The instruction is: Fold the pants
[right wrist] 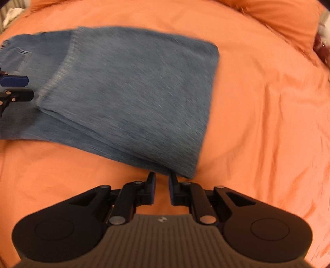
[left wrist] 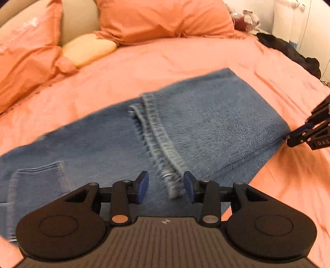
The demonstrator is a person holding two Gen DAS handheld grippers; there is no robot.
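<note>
Nearest the lens in the left wrist view: left gripper (left wrist: 166,186), lower centre of the frame, blue pads spread wide with a clear gap, clamping nothing. Between and just above the pads, the frayed hem (left wrist: 165,160) of the jeans (left wrist: 206,115), running up toward mid-frame; whether it touches either pad cannot be told through the blur. Folded leg section across centre and right, a back pocket (left wrist: 37,181) at lower left. All lying flat on the pink bedspread (left wrist: 185,57). Orange pillows (left wrist: 160,18) along the top, a pale yellow cushion (left wrist: 88,48) at upper left between them, dark clothing (left wrist: 288,49) at upper right. At the right edge, the right gripper (left wrist: 297,135), tips just beside the folded corner of the denim; finger spacing not readable from this angle.

Nearest the lens in the right wrist view: right gripper (right wrist: 162,186), lower centre, pads parted by a narrow gap, holding nothing, bedspread (right wrist: 257,123) visible between them. Just above the tips, the near corner of the jeans (right wrist: 134,92), close but apparently not pinched. Folded denim filling the centre and upper left, hem edge (right wrist: 59,72) slanting down the left part, pocket (right wrist: 18,56) at far upper left. At the left edge, the left gripper (right wrist: 14,86), one blue pad showing over the denim. Orange pillow (right wrist: 284,18) at upper right.
</note>
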